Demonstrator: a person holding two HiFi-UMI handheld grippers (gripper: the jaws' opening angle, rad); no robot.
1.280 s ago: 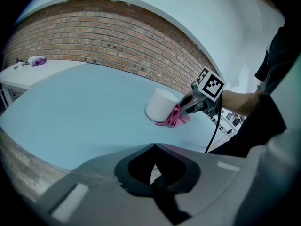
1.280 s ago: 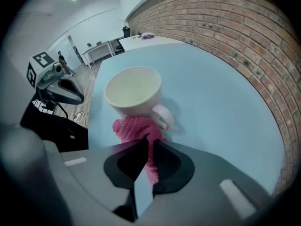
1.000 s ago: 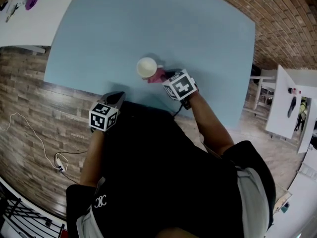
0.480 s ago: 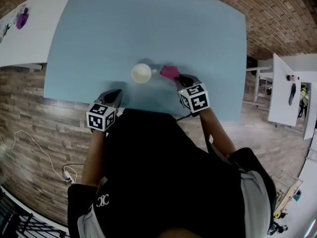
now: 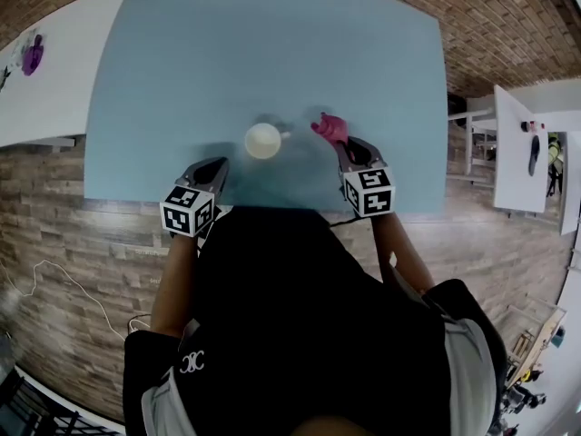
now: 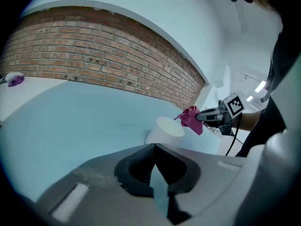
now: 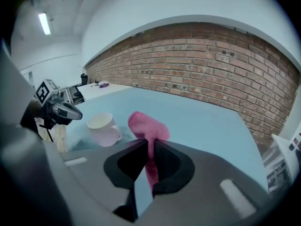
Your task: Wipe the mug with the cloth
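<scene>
A cream mug (image 5: 262,141) stands upright on the light blue table (image 5: 227,44), near its front edge, with its handle toward the right. My right gripper (image 5: 339,143) is shut on a pink cloth (image 5: 330,127) and holds it in the air a short way right of the mug, not touching it. From the right gripper view the cloth (image 7: 146,126) sticks up out of the closed jaws (image 7: 149,147), and the mug (image 7: 104,128) sits to the left. My left gripper (image 5: 211,168) hovers at the table's front edge, left of the mug (image 6: 164,131), shut and empty (image 6: 154,147).
A white table (image 5: 45,89) with a purple object (image 5: 32,54) stands at the far left. Another white table (image 5: 517,153) stands to the right. Wooden floor lies below the blue table's front edge, brick paving behind it.
My right gripper has carried the pink cloth from against the mug's handle side out to the right, leaving a gap. The left gripper has hardly moved.
</scene>
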